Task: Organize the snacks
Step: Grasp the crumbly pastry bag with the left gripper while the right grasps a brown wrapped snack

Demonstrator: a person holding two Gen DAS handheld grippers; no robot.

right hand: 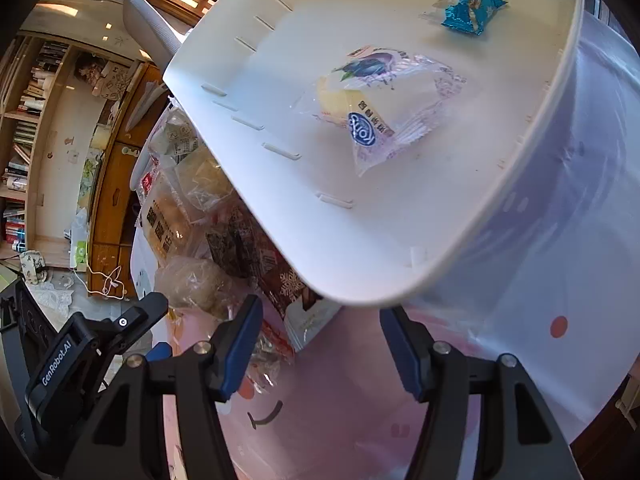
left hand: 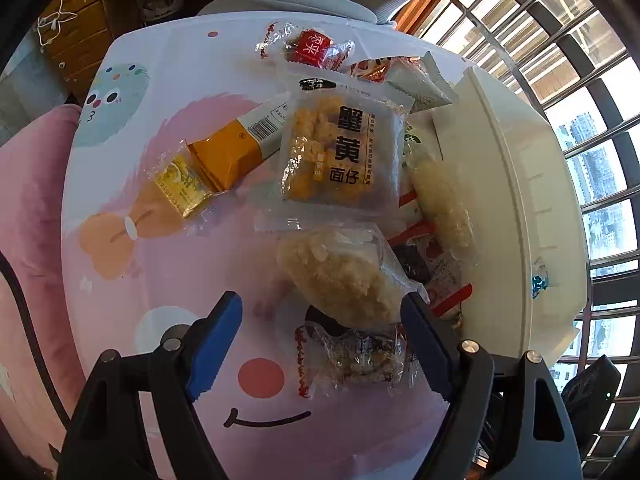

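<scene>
In the left wrist view a heap of wrapped snacks lies on the pink cartoon tablecloth [left hand: 160, 80]. My left gripper [left hand: 323, 346] points down, open, straddling a clear packet of pale rice cracker [left hand: 344, 276] and a dark snack in a red-edged wrapper [left hand: 356, 356]; its pads are not pressing on either. Farther off lie a yellow noodle packet [left hand: 344, 152], an orange packet [left hand: 236, 148] and a red candy [left hand: 316, 50]. My right gripper [right hand: 322, 348] is open and empty, just below the near rim of the white bin [right hand: 280, 80], which holds a blueberry packet [right hand: 380, 100] and a blue packet [right hand: 472, 10].
The white bin [left hand: 520, 200] stands along the right side of the heap. A window grille [left hand: 580, 80] is behind it, and a pink cushion [left hand: 28, 200] sits at the table's left. The left gripper's black housing [right hand: 72, 352] is close to the right gripper's left side. Wooden shelves [right hand: 36, 120] stand beyond.
</scene>
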